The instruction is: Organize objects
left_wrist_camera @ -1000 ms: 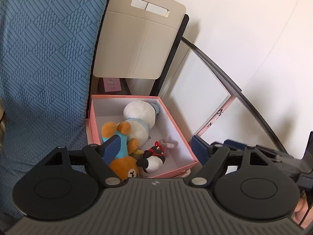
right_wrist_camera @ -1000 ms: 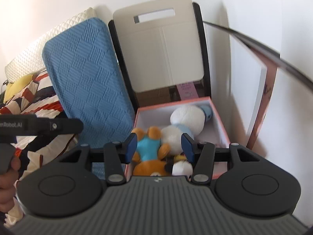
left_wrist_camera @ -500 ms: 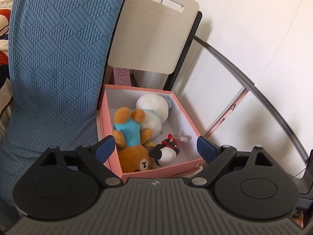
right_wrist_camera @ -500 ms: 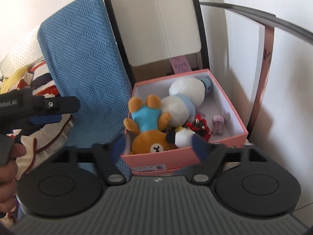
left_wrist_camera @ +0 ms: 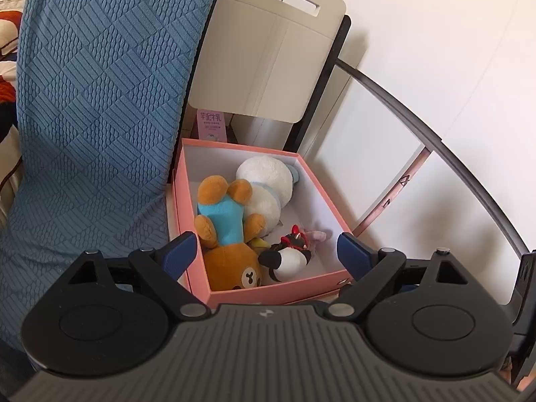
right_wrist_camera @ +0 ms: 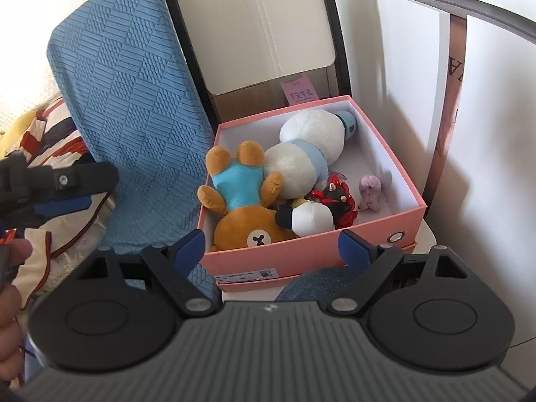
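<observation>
A pink box [left_wrist_camera: 274, 289] [right_wrist_camera: 301, 251] holds several plush toys: a brown bear in a blue shirt [left_wrist_camera: 227, 231] [right_wrist_camera: 241, 201], a large white doll [left_wrist_camera: 268, 184] [right_wrist_camera: 308, 147], a small black and white penguin [left_wrist_camera: 284, 258] [right_wrist_camera: 308, 217], a red and black toy [right_wrist_camera: 338, 197] and a tiny purple toy [right_wrist_camera: 368, 191]. My left gripper [left_wrist_camera: 266, 251] is open and empty, above the box's near edge. My right gripper [right_wrist_camera: 273, 248] is open and empty in front of the box. The left gripper also shows at the left of the right wrist view [right_wrist_camera: 60, 187].
A blue textured cushion [left_wrist_camera: 93, 100] [right_wrist_camera: 127, 107] leans left of the box. A beige cardboard panel [left_wrist_camera: 268, 53] [right_wrist_camera: 261, 23] stands behind it. A white wall with a dark curved rail [left_wrist_camera: 435, 140] lies to the right. Striped bedding [right_wrist_camera: 43, 140] lies far left.
Both grippers have pulled back and up from the box, so the whole box shows. The right gripper's jaws have opened wide. The toys have not moved.
</observation>
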{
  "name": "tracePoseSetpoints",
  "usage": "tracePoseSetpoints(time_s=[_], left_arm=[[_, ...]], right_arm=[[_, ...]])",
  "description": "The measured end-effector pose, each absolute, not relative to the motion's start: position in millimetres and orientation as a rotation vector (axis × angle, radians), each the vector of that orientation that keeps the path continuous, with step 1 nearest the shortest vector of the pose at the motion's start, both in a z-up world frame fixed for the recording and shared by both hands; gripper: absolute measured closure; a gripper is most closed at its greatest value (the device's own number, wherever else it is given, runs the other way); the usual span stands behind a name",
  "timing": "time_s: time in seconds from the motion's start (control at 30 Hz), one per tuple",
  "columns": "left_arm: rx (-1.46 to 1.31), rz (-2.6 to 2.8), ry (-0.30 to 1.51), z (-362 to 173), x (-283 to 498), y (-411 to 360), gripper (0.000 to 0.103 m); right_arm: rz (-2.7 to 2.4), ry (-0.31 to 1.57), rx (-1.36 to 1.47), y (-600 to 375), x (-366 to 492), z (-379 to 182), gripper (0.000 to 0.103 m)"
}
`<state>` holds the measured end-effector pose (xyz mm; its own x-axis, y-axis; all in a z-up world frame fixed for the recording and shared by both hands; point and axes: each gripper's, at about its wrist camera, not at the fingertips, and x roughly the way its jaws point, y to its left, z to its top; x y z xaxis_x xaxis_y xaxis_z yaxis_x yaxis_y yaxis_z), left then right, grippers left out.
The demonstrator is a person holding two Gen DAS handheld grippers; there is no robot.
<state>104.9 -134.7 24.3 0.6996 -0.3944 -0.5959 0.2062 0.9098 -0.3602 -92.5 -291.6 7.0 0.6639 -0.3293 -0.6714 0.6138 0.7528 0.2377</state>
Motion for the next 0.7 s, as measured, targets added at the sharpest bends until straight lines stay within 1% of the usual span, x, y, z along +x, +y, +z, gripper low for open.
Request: tracePoseSetpoints(time_s=[0.7], left_arm=[[-0.274, -0.363, 0.733, 22.3, 103.1, -138.9, 0.01]], right_arm=[[-0.555, 0.664, 0.471, -291.3, -91.0, 5.1, 0.015]])
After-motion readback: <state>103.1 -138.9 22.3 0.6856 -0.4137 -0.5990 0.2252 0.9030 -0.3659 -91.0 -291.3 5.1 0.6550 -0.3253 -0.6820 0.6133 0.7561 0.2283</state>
